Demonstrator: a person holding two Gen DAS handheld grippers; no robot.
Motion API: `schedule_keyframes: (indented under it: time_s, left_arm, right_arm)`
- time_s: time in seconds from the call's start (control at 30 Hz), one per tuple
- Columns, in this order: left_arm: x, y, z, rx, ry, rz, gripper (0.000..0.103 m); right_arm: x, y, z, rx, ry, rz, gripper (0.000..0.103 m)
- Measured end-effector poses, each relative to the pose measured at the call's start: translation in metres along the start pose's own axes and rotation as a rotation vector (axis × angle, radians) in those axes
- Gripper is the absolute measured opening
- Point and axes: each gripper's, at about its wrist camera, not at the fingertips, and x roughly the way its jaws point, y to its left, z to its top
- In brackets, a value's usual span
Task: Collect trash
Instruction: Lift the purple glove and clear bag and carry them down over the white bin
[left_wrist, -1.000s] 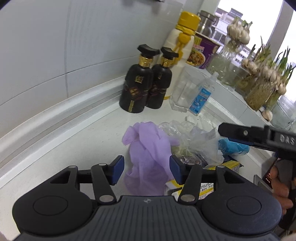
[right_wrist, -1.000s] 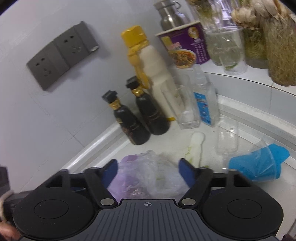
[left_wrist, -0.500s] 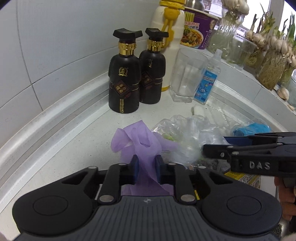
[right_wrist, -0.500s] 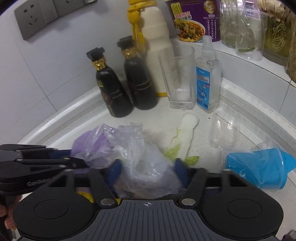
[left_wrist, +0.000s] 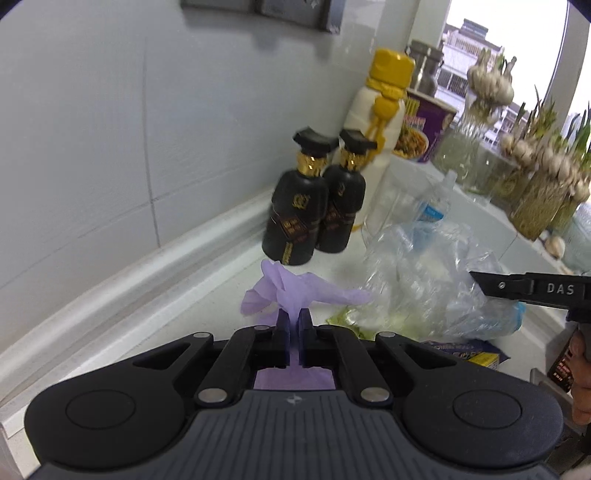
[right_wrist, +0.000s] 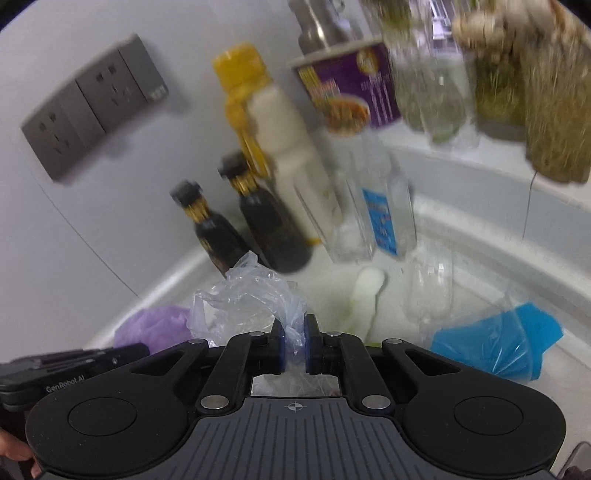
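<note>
Purple glove (left_wrist: 295, 295) in left tongs (left_wrist: 294, 325)

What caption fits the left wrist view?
Left gripper pinches a purple bag beside two black bottles.

White counter (left_wrist: 207, 295) w/ raised lip at tiled wall. Far corner: two black bottles (left_wrist: 314, 206) side by side, cream bottle w/ yellow cap (left_wrist: 380, 107) behind, clear glass (right_wrist: 347, 229) & spray bottle (right_wrist: 384, 206) to right. Nearer: pale veg stalk (right_wrist: 365, 295), blue plastic (right_wrist: 495, 343) far right, yellow box (left_wrist: 476, 354).
</note>
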Motion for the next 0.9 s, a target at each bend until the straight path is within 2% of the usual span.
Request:
schedule_keyframes:
  time_s: [0.17, 0.37, 0.67, 0.9]
  left_arm:
    - [-0.022, 0.007, 0.003, -0.013, -0.024, -0.004, 0.003]
    - [-0.047, 0.018, -0.003, -0.028, -0.024, -0.011, 0.003]
    - [-0.086, 0.045, -0.037, -0.089, -0.005, -0.015, 0.003]
    - [-0.119, 0.074, -0.067, -0.175, -0.006, -0.008, 0.003]
  right_arm:
    - [-0.022, 0.02, 0.007, -0.028, -0.03, 0.005, 0.008]
    - [-0.037, 0.046, -0.003, -0.049, -0.012, -0.002, 0.008]
    - [-0.05, 0.093, -0.052, -0.066, 0.066, 0.011, 0.008]
    - [-0.054, 0.12, -0.096, -0.056, 0.144, 0.018, 0.008]
